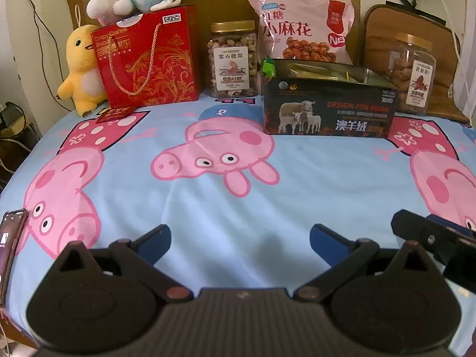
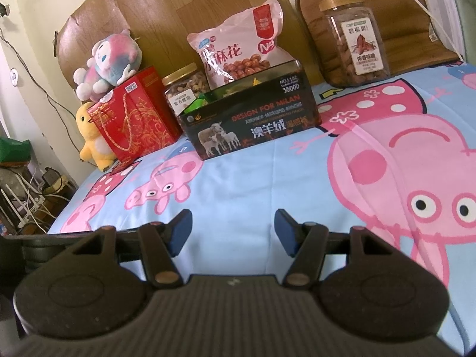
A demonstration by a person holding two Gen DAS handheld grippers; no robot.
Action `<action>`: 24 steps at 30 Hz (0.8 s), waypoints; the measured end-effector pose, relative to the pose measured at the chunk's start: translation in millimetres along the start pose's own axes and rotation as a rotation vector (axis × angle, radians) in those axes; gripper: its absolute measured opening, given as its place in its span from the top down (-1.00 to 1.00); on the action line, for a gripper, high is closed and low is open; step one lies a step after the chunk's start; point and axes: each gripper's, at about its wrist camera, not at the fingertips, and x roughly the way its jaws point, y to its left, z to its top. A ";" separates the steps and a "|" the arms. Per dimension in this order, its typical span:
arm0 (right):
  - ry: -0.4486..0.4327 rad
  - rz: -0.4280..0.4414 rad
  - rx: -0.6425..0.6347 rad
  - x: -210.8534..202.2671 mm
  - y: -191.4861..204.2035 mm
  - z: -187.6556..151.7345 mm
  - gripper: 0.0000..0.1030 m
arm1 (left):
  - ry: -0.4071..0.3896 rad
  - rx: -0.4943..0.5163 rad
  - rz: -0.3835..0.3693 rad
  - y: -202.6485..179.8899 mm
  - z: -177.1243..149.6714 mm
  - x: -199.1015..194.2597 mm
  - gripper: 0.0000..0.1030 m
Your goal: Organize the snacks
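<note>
From the left wrist, the left tool (image 1: pixel 240 245) hangs over the bed (image 1: pixel 238 184) with its blue pads wide apart and nothing between them. At 12 o'clock the snacks line the headboard: a red gift bag (image 1: pixel 148 59), a nut jar (image 1: pixel 233 59), a pink snack bag (image 1: pixel 302 29) propped upright behind, and a second jar (image 1: pixel 413 74) at 2 o'clock. An open dark box (image 1: pixel 327 107) sits in front, long axis across the view, likely the collecting bin; a green packet (image 1: pixel 268 67) pokes from its left end, though its contents are hard to make out.

From the right wrist, the right tool (image 2: pixel 233 232) is about half open and empty, aimed at 12 o'clock toward the dark box (image 2: pixel 253 122), whose long side runs from 8 to 2 o'clock. The second jar (image 2: pixel 354 38) stands upright at 1 o'clock, well apart from the other snacks
</note>
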 end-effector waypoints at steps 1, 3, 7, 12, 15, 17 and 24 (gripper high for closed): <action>0.000 0.000 0.002 -0.1 -0.3 0.3 -0.24 | -0.001 0.000 -0.002 -0.1 -0.3 -0.4 -1.00; 0.002 0.000 0.001 -0.1 -0.6 -0.2 -0.24 | 0.000 0.003 -0.005 -0.2 -0.9 -0.5 -1.00; 0.005 0.003 0.002 0.4 -0.2 -0.5 -0.24 | 0.000 0.011 -0.004 -1.0 -1.9 -1.3 -1.00; 0.007 0.002 0.001 0.2 0.3 -0.6 -0.24 | 0.002 0.015 -0.001 -1.9 -2.4 -1.0 -1.00; 0.008 0.003 0.005 0.5 -0.2 -1.0 -0.24 | 0.006 0.016 -0.004 -2.0 -2.6 0.2 -1.00; 0.011 0.002 0.007 1.1 -0.9 -1.2 -0.24 | 0.010 0.015 -0.005 -1.9 -2.7 1.4 -1.00; 0.002 0.000 -0.001 0.3 -0.6 -0.9 -0.24 | 0.020 0.010 -0.006 -1.5 -1.7 3.9 -1.00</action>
